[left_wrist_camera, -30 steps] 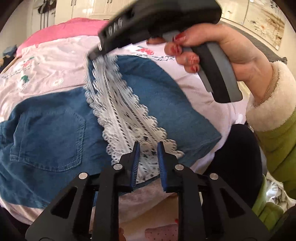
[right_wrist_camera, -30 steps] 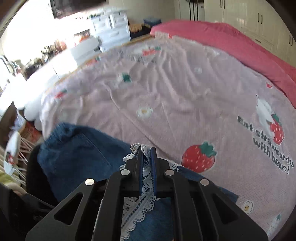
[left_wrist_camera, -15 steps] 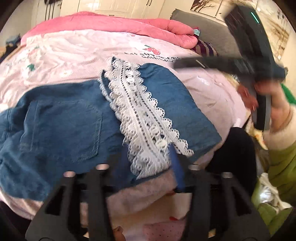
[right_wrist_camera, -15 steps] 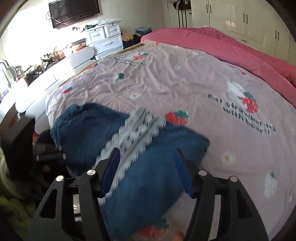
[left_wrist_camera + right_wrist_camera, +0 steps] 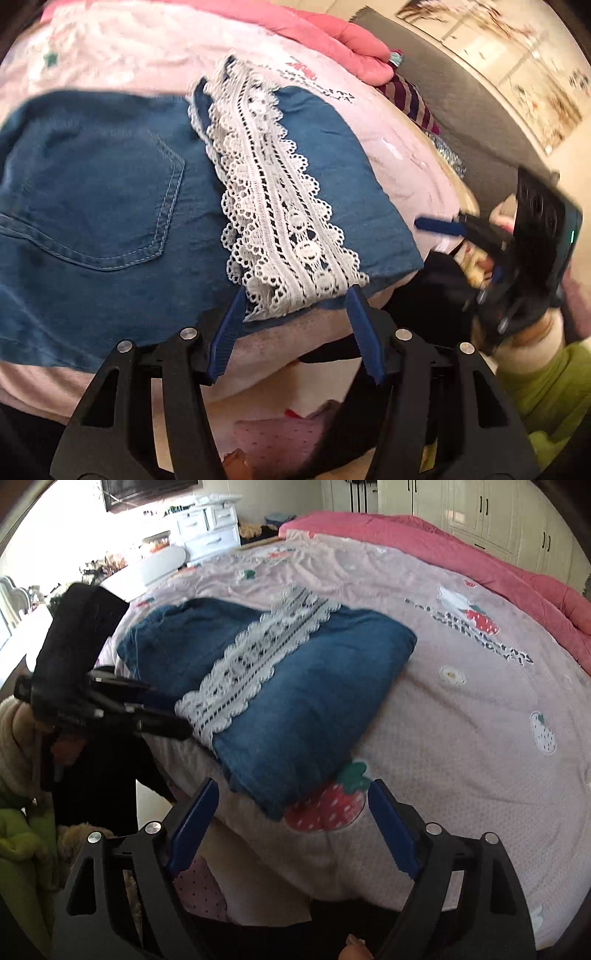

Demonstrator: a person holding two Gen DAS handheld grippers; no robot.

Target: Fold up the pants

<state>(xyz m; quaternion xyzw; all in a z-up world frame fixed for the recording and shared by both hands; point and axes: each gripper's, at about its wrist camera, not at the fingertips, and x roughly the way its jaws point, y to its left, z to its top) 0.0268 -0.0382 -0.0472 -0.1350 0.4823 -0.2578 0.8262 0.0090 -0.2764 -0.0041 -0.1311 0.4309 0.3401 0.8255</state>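
While the left wrist view shows the back pocket of the folded blue denim pants [image 5: 110, 206] with their white lace trim [image 5: 273, 221], the right wrist view shows white drawers [image 5: 207, 528] and cream wardrobes [image 5: 491, 513] beyond. The pants lie near the edge of the pink strawberry-print bedsheet [image 5: 461, 738], beside a pink quilt [image 5: 443, 542]. The left gripper [image 5: 295, 325] has just been opening, its fingers apart astride the lace end; the right gripper [image 5: 291, 834] has just been opening too, its fingers wide apart and gripping nothing
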